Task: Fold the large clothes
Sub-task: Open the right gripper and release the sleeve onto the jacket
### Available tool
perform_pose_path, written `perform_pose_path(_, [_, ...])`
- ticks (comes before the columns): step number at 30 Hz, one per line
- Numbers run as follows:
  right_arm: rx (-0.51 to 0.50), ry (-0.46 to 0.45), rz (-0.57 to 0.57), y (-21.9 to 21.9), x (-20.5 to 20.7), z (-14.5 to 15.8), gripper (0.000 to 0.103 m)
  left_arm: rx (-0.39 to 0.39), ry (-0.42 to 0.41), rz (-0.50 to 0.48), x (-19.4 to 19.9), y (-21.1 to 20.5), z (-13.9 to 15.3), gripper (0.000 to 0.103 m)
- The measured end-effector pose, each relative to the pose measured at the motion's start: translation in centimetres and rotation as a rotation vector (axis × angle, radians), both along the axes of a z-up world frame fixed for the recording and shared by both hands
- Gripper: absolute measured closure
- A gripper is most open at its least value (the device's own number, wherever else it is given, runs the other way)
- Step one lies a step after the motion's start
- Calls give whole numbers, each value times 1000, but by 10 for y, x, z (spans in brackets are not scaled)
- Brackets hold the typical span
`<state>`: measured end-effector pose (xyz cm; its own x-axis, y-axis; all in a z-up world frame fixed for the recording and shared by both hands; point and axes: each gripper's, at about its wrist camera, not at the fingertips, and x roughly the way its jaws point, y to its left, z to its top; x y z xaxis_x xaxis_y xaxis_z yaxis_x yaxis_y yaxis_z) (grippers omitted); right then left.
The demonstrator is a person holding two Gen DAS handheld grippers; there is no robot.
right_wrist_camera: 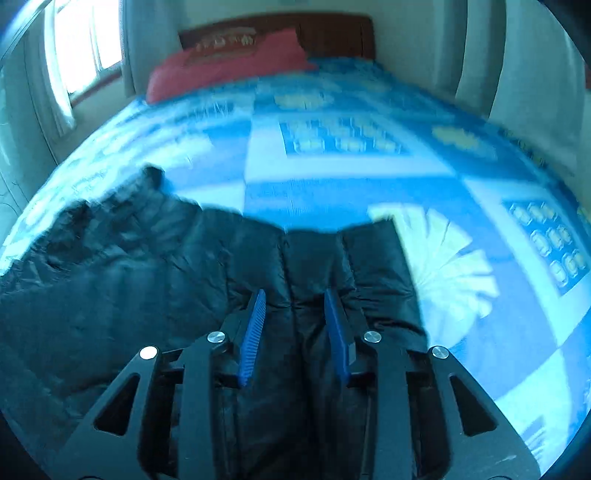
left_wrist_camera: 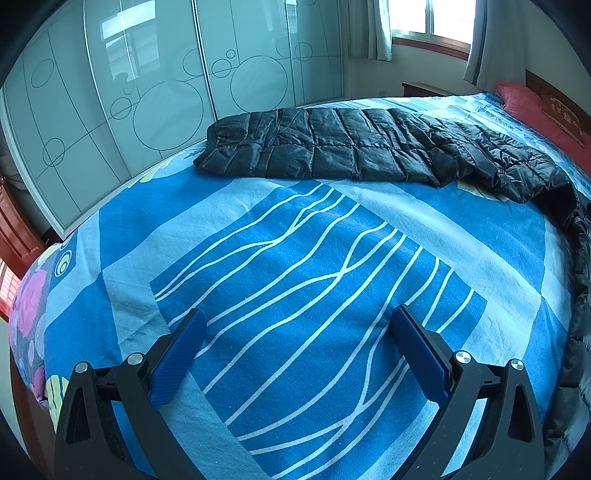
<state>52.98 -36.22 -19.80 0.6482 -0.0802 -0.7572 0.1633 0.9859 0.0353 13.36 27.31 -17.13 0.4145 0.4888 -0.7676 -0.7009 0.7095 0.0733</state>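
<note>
The left tool (left_wrist_camera: 297, 317) stands wide apart over the bed (left_wrist_camera: 110, 258), its blue pads (left_wrist_camera: 181, 358) empty, with only the blue sheet's white wavy lines between them. Well ahead of this tool a black quilted puffer jacket (left_wrist_camera: 332, 147) lies stretched across the bed, its hem end toward the far left near the frosted wardrobe doors (left_wrist_camera: 110, 92); the rest of the jacket runs off to the tool's right and trails down the right edge of the view. Beyond it, far right, a red pillow (left_wrist_camera: 535, 107) lies by the headboard (left_wrist_camera: 554, 92) below the window (left_wrist_camera: 424, 18). The right wrist view is blurred. There the right tool (right_wrist_camera: 294, 299) is narrowly parted directly over the same jacket (right_wrist_camera: 147, 277), a raised ridge of dark fabric running between its blue pads (right_wrist_camera: 255, 332); the pads do not seem to press on it. The jacket spreads beneath and to the left of this tool, its edge just ahead of the fingertips, with bare patterned sheet to the right and the red pillow (right_wrist_camera: 229, 62) far ahead
</note>
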Motion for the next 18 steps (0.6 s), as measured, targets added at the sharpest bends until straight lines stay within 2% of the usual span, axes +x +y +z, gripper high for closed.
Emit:
perform_pose_path(2, [-6,-3,-6,0,1,-3,70,1,1,0,0,0,0,4])
perform_pose_path(6, [29,-34,-24,3,-22,14,68,-6,-3,-1,-1,0,0,4])
perform_pose_path(9, [66,-99,-9,22,-70,32,54,-4,-5,-1,-1,1,0,4])
perform_pose_path(11, [77,-108,27,38,-93,35,46,-7,-6,-1,-1,1,0,4])
perform_pose_path(13, [50,-115,38,53,-110,33,37,-10,-8,-1,-1,2,0,4])
perform_pose_path(18, [6,-46,14,61,-109,8,35,-11,-8,-2,-2,2,0,4])
